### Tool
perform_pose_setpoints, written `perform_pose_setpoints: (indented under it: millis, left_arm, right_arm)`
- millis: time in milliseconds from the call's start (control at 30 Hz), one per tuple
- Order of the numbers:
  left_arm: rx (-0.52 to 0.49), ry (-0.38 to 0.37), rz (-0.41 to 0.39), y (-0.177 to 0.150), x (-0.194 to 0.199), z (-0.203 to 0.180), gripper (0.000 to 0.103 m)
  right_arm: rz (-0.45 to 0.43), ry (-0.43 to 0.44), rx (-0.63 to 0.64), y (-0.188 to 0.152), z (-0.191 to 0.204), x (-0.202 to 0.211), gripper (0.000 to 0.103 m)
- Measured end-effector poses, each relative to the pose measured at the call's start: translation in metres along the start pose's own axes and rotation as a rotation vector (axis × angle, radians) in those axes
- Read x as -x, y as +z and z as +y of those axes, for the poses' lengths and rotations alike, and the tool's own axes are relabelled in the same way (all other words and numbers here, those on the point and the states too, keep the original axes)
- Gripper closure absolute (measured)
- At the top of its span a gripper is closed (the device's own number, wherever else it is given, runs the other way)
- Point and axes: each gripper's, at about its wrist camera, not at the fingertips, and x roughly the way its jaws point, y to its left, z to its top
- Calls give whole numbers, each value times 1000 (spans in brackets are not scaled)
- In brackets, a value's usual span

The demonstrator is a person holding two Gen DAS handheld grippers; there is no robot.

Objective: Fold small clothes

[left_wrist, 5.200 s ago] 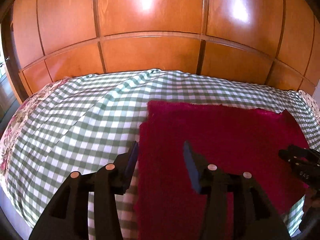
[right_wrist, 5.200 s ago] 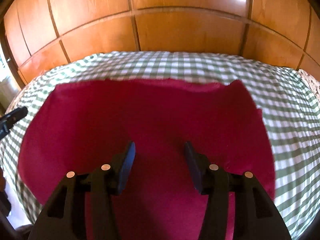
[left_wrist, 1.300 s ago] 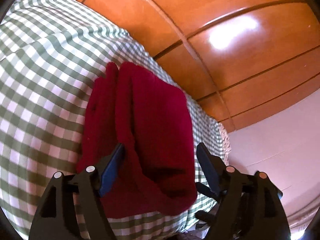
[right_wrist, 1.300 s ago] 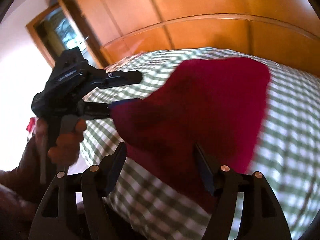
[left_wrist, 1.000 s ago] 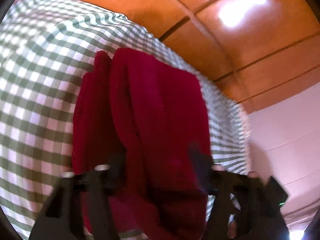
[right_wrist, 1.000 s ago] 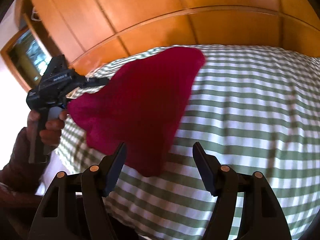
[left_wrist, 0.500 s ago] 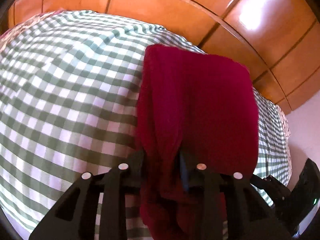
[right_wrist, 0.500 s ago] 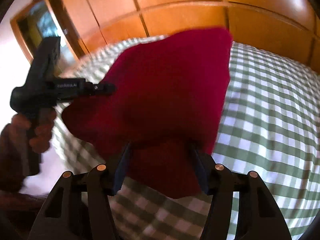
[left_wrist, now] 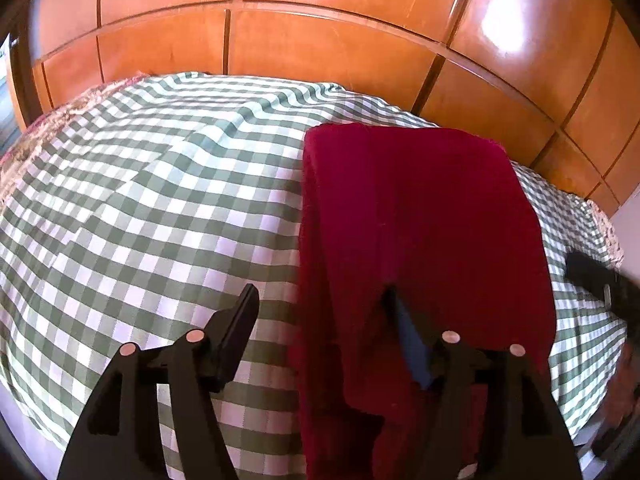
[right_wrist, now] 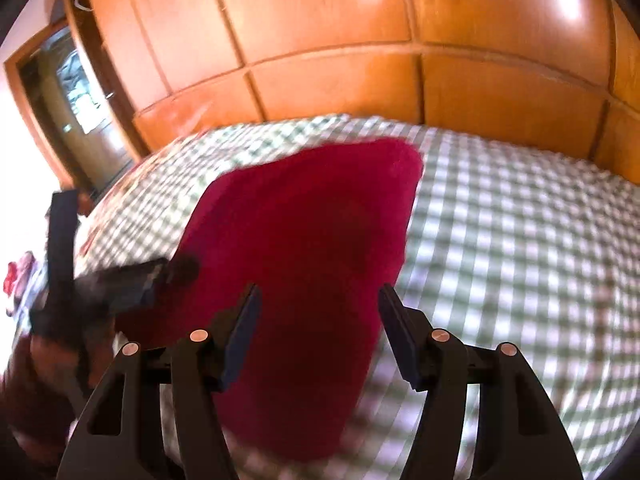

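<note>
Left wrist view: we are opening the left tongs point(left_wrist: 320, 320), releasing the folded red cloth point(left_wrist: 420, 220) onto the bed point(left_wrist: 160, 200); right tongs point(right_wrist: 316, 320) are gaping, gripping nothing — this fold looks finished.

Left wrist view: looked steeply down along its own fingers, close above the green-checked bedcover point(left_wrist: 160, 208), toward the wooden panelled wall point(left_wrist: 320, 48). Right wrist view: looked down from the opposite side, equally close, blurred. Shared: folded red cloth point(left_wrist: 420, 216), bedcover, wall, and each other's gripper at frame edge.

Black claw point(left_wrist: 320, 316), blue pads, copper-coloured rivets
</note>
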Motion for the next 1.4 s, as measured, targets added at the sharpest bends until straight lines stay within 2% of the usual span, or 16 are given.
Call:
perform_pose_setpoints:
  millis: [100, 300, 433, 533, 600, 700, 867, 1000, 1233, 1400]
  left_arm:
    - [-17, 13, -11, -2, 2, -3, 35]
    - [-45, 33, -31, -5, 3, -7, 35]
    - [-37, 27, -35, -6, 2, -6, 35]
    - [-29, 22, -40, -8, 2, -5, 35]
    - [-26, 23, -44, -9, 2, -4, 34]
    - [-22, 26, -50, -11, 5, -4, 34]
    - [-11, 26, -56, -13, 6, -1, 30]
    - [-7, 20, -59, -14, 6, 1, 30]
    - [12, -18, -51, -15, 5, 6, 30]
    - [13, -46, -46, -15, 2, 12, 30]
  right_arm:
    - [3, -1, -15, 22, 0, -19, 43]
    - [69, -88, 17, 51, 1, -76, 43]
    - [137, -124, 26, 48, -5, -114, 29]
    - [136, -105, -7, 45, -10, -116, 27]
    - [126, -112, -8, 44, -10, -112, 20]
    - [109, -108, -39, 43, -14, -104, 15]
    - [80, -89, -92, 37, -23, -86, 14]
    - [69, -44, -147, 23, -36, -71, 13]
    - [108, 154, -301, -11, -60, -59, 13]
    - [133, 256, -337, -26, -60, -62, 13]
